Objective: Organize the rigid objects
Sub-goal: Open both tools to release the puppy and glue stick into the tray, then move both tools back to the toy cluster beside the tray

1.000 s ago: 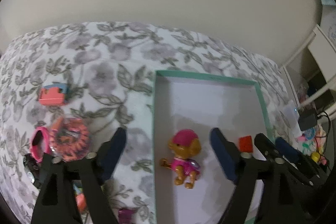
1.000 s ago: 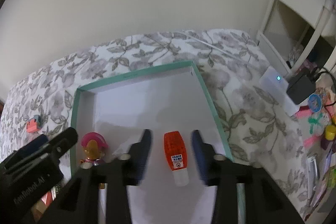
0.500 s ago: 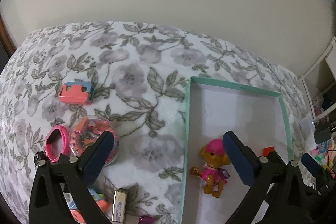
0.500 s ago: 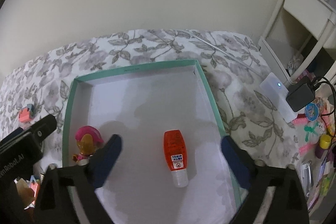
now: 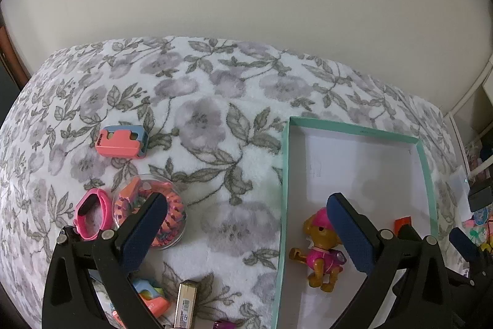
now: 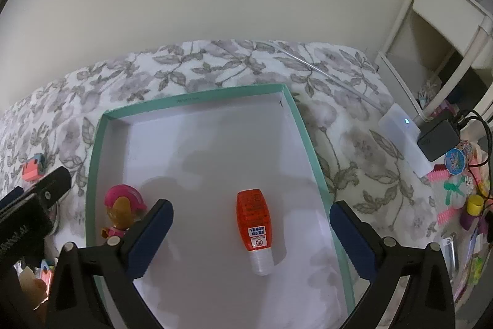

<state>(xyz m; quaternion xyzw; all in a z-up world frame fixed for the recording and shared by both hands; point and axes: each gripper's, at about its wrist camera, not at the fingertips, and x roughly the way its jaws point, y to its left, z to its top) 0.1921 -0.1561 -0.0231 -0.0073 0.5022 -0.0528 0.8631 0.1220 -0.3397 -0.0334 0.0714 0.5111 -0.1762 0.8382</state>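
Both grippers stand wide apart, nothing between the pads. The left gripper [image 5: 246, 224] hangs over the floral blanket [image 5: 215, 100], straddling the left wall of the teal-rimmed box [image 5: 285, 174]; the right gripper [image 6: 251, 232] hangs over the box interior. Already in the box: pup figure with pink helmet [image 5: 322, 245] lying at about 7 o'clock of the floor, and orange bottle with clear cap [image 6: 254, 228] lying near centre-right, cap toward the camera. Loose on the blanket, at 9 to 7 o'clock from the box: pink-and-blue block [image 5: 121, 141], pink band [image 5: 92, 213], round clear tub of orange pieces [image 5: 151, 211], gold tube [image 5: 185, 302]. Judgement: next pick falls to the left gripper. To do it well, centre one item between the pads before closing, take the block across its short sides, and set new pieces in the bare far half of the box.
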